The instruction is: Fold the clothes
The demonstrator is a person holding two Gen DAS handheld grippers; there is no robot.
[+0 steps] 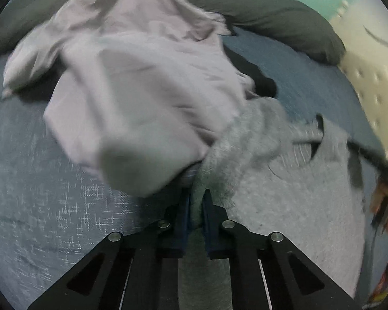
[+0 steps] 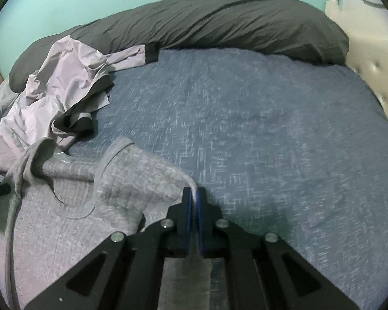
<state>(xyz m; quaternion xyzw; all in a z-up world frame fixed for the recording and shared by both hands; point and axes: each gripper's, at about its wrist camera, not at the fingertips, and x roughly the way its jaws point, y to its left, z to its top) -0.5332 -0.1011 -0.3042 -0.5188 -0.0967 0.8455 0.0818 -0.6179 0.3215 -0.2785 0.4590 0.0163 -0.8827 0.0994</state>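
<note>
A grey knit sweater [image 1: 292, 201] lies on the blue bed cover [image 1: 38, 193]. My left gripper [image 1: 197, 193] is shut on a bunched part of it, with a pale lilac garment [image 1: 142, 82] draped just beyond. In the right wrist view the sweater [image 2: 64, 222] spreads at lower left, one sleeve pulled toward my right gripper [image 2: 194, 192], which is shut on the sleeve's edge. The lilac garment [image 2: 54, 85] with black trim lies crumpled at the left. The right gripper and the hand holding it show blurred at the left wrist view's right edge [image 1: 385, 180].
A long dark grey pillow [image 2: 219, 23] runs along the back of the bed, also in the left wrist view [image 1: 271, 15]. A cream tufted headboard [image 2: 370, 59] stands at the right. The blue bed cover [image 2: 271, 129] spreads right of the sweater.
</note>
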